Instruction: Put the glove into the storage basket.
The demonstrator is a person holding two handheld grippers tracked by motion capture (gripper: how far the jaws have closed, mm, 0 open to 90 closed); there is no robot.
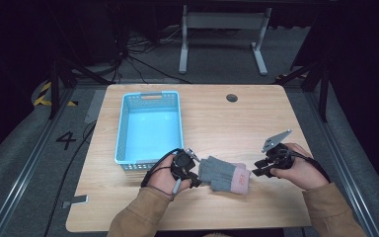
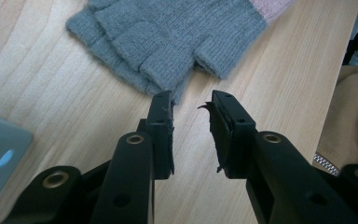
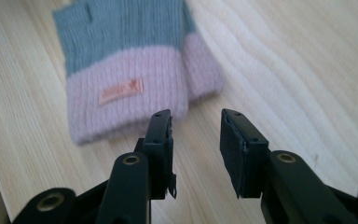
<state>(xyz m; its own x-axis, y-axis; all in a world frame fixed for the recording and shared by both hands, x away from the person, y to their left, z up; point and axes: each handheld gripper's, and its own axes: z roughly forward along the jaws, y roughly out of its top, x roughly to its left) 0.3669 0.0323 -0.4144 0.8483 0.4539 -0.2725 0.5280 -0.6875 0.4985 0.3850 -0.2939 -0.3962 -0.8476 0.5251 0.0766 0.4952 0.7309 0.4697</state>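
Observation:
A grey fingerless glove with a pink cuff (image 1: 224, 174) lies flat on the wooden table (image 1: 227, 118), another like it apparently under it. My left gripper (image 1: 196, 178) sits at the finger end, jaws apart. In the left gripper view the glove (image 2: 172, 32) lies just past my left gripper (image 2: 192, 100), one jaw tip close to its edge, nothing between the pads. My right gripper (image 1: 254, 170) is at the cuff end. In the right gripper view the pink cuff (image 3: 126, 91) with a small orange label lies just ahead of my right gripper (image 3: 196, 121), whose jaws stand apart with only bare wood between them.
A light blue plastic basket (image 1: 149, 128) stands behind my left hand, and its corner (image 2: 0, 149) is at the left edge of the left gripper view. A round cable hole (image 1: 232, 98) is near the table's far edge. Bare wood stretches to the right.

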